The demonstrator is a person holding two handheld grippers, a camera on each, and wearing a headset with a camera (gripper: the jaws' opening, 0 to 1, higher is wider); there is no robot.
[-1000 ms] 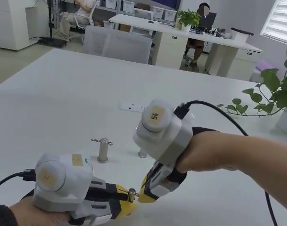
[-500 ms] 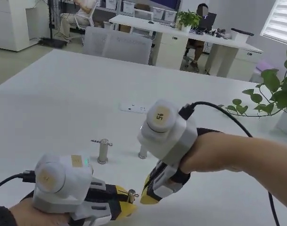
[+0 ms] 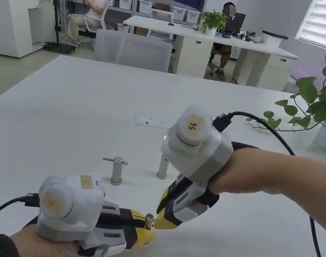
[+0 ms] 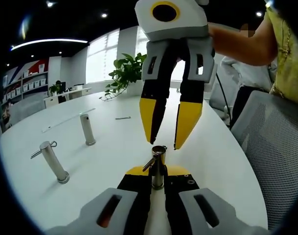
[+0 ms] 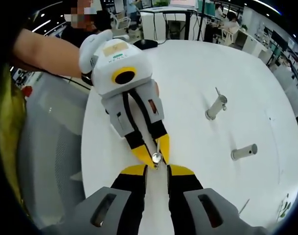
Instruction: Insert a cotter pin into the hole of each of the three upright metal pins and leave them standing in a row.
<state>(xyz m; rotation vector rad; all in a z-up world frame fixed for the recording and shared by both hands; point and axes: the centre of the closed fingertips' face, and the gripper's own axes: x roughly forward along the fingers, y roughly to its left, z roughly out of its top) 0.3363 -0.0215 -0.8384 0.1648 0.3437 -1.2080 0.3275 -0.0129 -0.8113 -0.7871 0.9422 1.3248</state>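
Your left gripper point(image 3: 144, 230) has a pale grey housing with a round cap, a small tan sticker on top, black arms and yellow-tipped jaws. A thin black cable point(image 3: 10, 203) leaves its rear. Your right gripper point(image 3: 163, 217) is the same build. Its cap sticker point(image 3: 191, 127) bears two printed digits, and a thicker black cable point(image 3: 239, 113) comes out of its back. You wear a black wristband point(image 3: 239, 147) on the right, a dark cuff point(image 3: 1, 245) on the left, and a yellow garment point(image 4: 286, 49).

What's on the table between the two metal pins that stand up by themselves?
Nothing. In the left gripper view, bare white table lies between the fitted pin and the plain pin. The head view shows the same.
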